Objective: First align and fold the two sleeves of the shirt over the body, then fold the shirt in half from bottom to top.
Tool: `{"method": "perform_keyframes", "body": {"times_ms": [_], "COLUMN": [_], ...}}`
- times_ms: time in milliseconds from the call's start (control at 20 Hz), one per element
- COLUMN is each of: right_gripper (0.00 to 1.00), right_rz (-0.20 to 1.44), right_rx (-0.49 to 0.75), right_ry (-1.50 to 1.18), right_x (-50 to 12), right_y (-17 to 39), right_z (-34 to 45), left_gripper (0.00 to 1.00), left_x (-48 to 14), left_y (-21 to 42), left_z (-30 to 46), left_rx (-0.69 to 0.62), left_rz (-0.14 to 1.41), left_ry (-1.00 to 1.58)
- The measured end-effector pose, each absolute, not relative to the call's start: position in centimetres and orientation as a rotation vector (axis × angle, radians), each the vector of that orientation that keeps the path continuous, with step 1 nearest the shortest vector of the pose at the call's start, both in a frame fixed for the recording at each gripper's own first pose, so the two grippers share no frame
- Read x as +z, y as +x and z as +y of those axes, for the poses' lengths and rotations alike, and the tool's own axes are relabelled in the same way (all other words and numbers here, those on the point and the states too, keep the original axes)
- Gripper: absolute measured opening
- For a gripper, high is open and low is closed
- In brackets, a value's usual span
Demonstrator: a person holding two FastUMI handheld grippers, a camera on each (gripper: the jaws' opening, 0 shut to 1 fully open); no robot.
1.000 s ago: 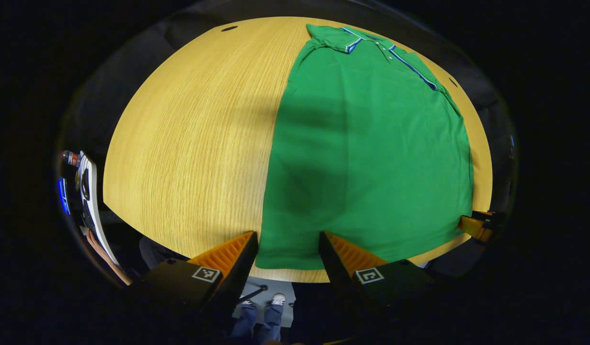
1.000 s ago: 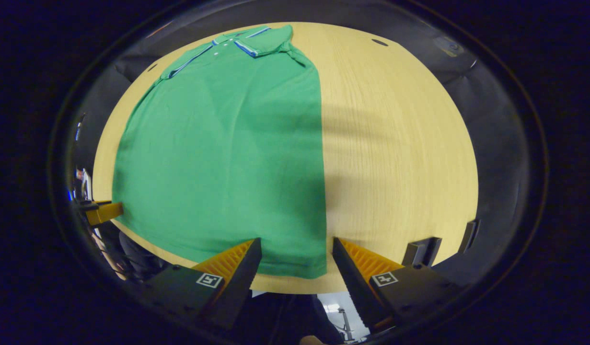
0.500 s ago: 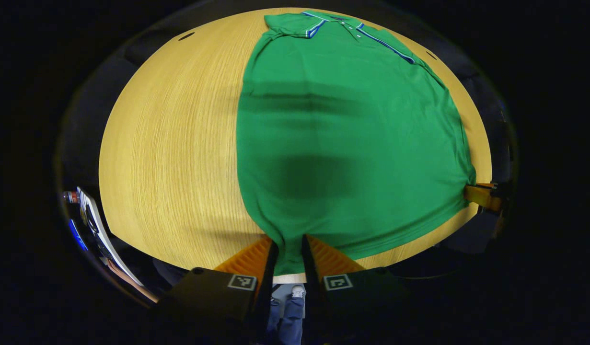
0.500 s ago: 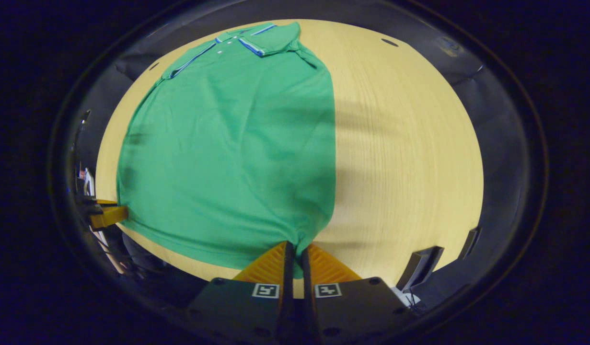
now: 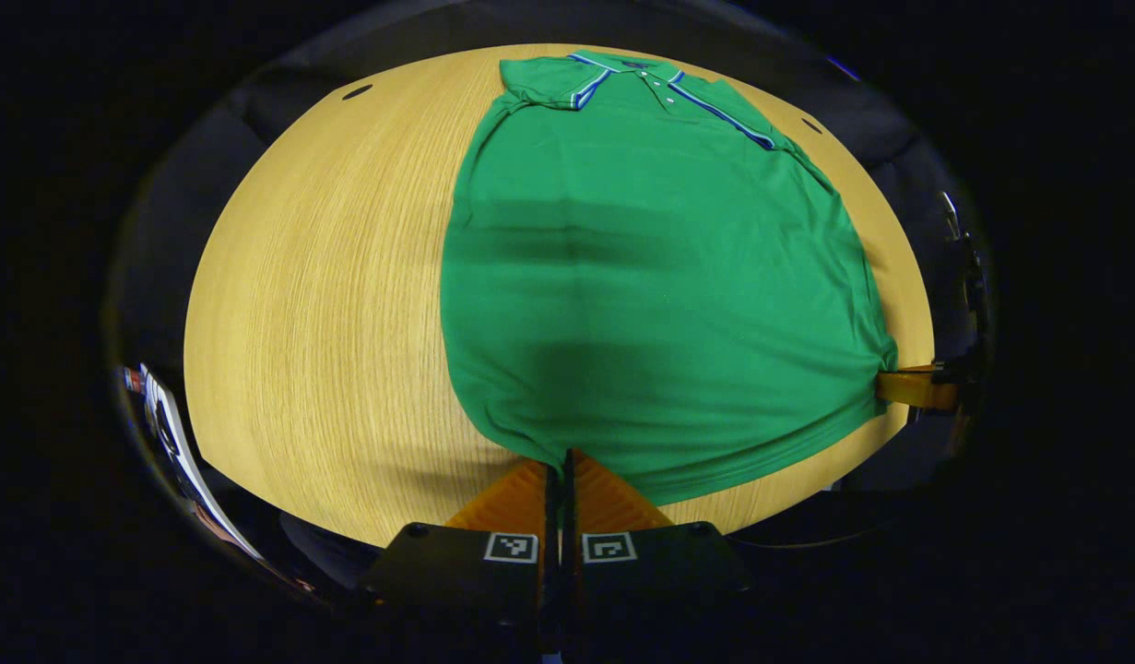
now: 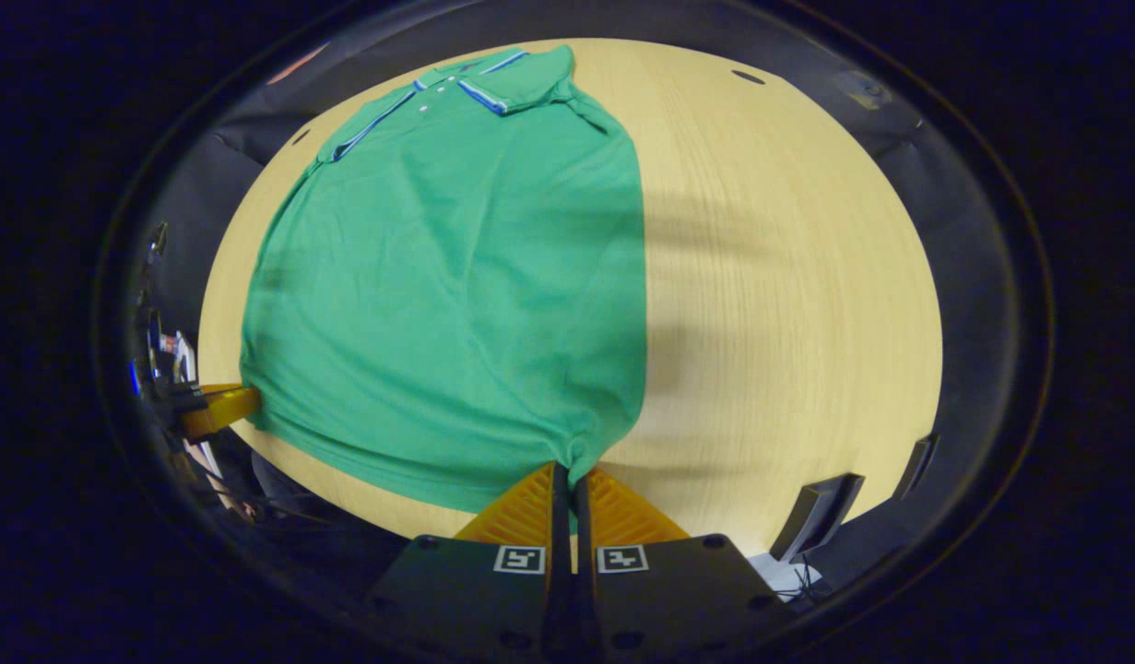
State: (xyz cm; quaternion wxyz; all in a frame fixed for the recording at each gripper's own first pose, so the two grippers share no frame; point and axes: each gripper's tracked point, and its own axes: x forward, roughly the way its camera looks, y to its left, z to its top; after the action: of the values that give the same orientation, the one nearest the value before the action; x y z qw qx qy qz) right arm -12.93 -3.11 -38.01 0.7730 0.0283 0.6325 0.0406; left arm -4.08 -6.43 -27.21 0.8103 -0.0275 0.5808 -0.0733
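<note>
The shirt [image 5: 659, 277], a green polo with blue-and-white trim on its collar and placket, lies flat on the wooden table [image 5: 327, 304] with its sleeves already folded in over the body, so that its outline is a long rectangle. In the left gripper view it fills the centre and right of the frame, the collar at the top and the hem toward the bottom; bare wood takes the left half. At the bottom centre of that view the left gripper [image 5: 561, 466] has its jaws clenched on the hem corner nearest it, and the cloth puckers into small folds where it runs in between the fingers. At the far right edge of the same frame the right gripper [image 5: 904, 387] touches the other hem corner, where the fabric gathers to a point. In the right gripper view the shirt [image 6: 466, 277] occupies the left and centre of the frame, collar at the top, with bare table [image 6: 788, 304] on the right. The right gripper [image 6: 567, 475] at the bottom centre has its jaws pinched together on its own hem corner, the cloth drawn in between them. The left gripper [image 6: 221, 408] appears at the left edge of this frame, at the opposite corner of the hem.
</note>
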Motion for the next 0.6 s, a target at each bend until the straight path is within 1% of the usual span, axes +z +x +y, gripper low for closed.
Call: {"method": "perform_keyframes", "body": {"times_ms": [150,300,550,600], "right_gripper": [0.06,0.06,0.06,0.09], "right_rz": [1.289,1.214,1.119,1.102], "right_rx": [0.092,0.103,0.117,0.121], "right_ry": [0.080,0.074,0.082,0.091], "right_x": [-35.4,-32.2,-26.7,-25.5], "right_y": [-11.8,-10.7,-8.5,-7.7], "right_z": [-3.2,-3.3,-2.5,-2.1], "left_gripper": [0.04,0.04,0.04,0.04], "left_x": [-22.9,-17.0,-5.2,-2.6], "left_y": [-1.9,1.6,9.9,12.0], "left_z": [-7.7,-9.0,-10.5,-10.7], "left_rx": [-0.167,-0.177,-0.169,-0.166], "left_rz": [1.201,1.119,0.978,0.946], "left_ry": [-0.067,-0.062,-0.046,-0.044]}}
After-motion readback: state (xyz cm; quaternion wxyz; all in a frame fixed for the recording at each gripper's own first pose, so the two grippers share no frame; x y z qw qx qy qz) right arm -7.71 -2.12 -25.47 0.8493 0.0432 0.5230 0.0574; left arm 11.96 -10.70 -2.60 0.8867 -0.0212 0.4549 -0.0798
